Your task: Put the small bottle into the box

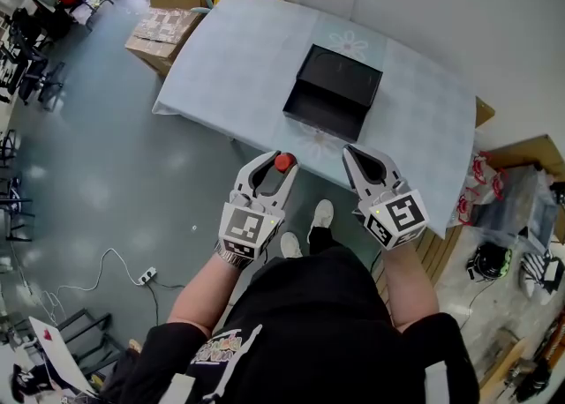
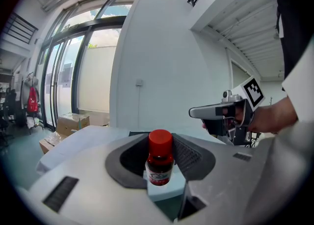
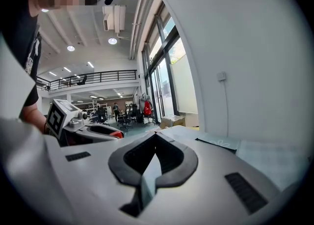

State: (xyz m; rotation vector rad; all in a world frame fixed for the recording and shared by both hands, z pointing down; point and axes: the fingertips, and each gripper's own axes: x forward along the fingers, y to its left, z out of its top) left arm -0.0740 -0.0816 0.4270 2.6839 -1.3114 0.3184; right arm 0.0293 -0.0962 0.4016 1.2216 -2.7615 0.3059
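Bottle gripped, box not yet reached.
The jaws of my left gripper (image 1: 269, 168) are clamped on the small bottle (image 2: 160, 162), red cap up, while the jaws of my right gripper (image 1: 357, 160) are pressed together on nothing. Both hang short of the table (image 1: 238, 58). Farther off, the black box (image 1: 339, 76) sits open on it, so I judge the carry and the release are left.

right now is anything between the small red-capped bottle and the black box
Nothing visible. The small dark glass bottle with a red cap sits in the left gripper; the open black rectangular box lies ahead of it. The shut right gripper is off to the side.
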